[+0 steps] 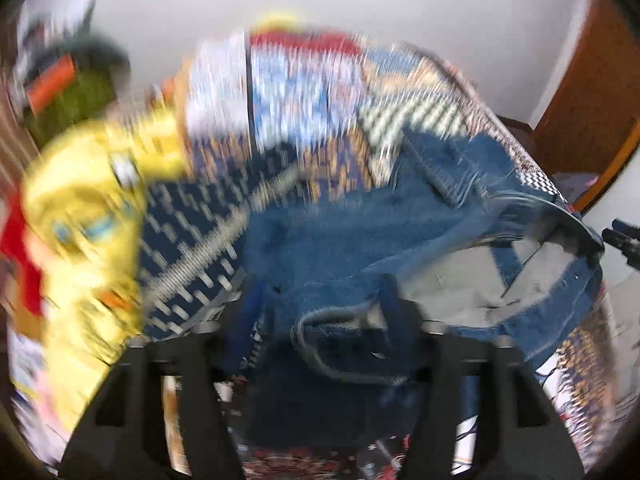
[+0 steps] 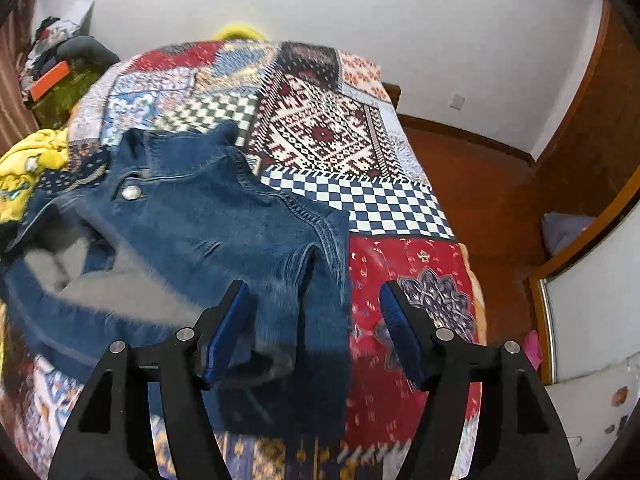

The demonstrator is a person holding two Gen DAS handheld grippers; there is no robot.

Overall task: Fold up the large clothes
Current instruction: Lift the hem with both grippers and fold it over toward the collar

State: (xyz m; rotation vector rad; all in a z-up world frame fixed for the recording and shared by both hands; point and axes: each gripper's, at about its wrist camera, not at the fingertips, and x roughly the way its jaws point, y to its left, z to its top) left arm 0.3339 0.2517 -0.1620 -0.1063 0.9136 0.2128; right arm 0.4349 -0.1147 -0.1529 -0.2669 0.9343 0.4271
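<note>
Through the left wrist camera, which is badly blurred, I see my left gripper (image 1: pixel 320 312) with its fingers (image 1: pixel 394 300) spread apart. A rolled denim edge of the jacket (image 1: pixel 360 236) sits in the gap between them, but I cannot tell whether either pad touches it. The rest of the jacket spreads ahead of the fingers and off to their right, its grey lining showing. A yellow garment (image 1: pixel 80 216) lies left of the fingers on the quilt (image 1: pixel 304 92).

Through the right wrist camera, my right gripper (image 2: pixel 316 328) is wide open, gripping nothing. A denim sleeve hangs down between the blue pads (image 2: pixel 228 332), close to the left one; the right pad is over bare red quilt (image 2: pixel 400 248). The jacket (image 2: pixel 192 220) lies ahead and left of the fingers, a metal button (image 2: pixel 131 192) showing near its collar. The yellow garment (image 2: pixel 28 168) is far to the left.
</note>
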